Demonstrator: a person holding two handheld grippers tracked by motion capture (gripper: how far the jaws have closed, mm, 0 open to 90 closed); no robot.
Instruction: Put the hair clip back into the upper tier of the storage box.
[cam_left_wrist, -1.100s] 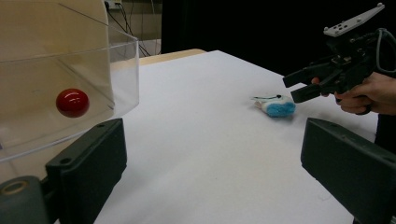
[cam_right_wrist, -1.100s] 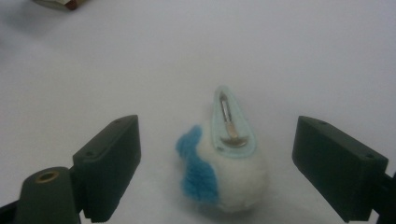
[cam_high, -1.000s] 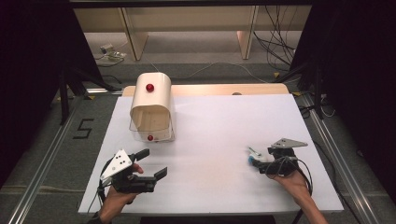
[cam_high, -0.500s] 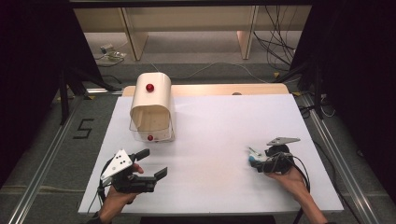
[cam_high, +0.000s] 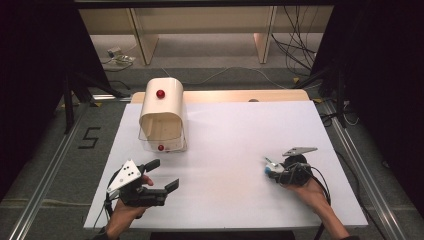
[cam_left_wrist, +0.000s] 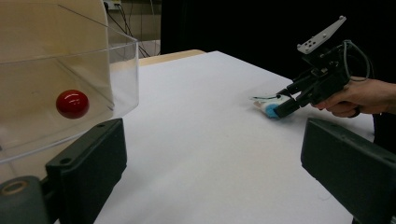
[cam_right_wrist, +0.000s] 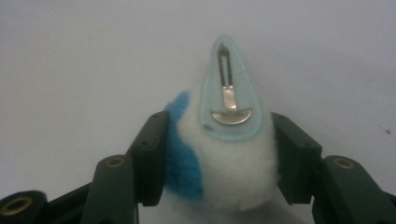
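We see the right gripper (cam_right_wrist: 217, 163) pressing both jaws against a fluffy white-and-blue hair clip (cam_right_wrist: 227, 154) (its pale felt back with metal snap faces up) on the white table (cam_high: 240, 145). The left gripper (cam_high: 162, 176) gapes empty near the cream domed box (cam_high: 163, 112) with red knobs.

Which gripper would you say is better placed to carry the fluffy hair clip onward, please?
Right. The right gripper already has its jaws closed on the fluffy hair clip, while the left gripper is open and far across the table.
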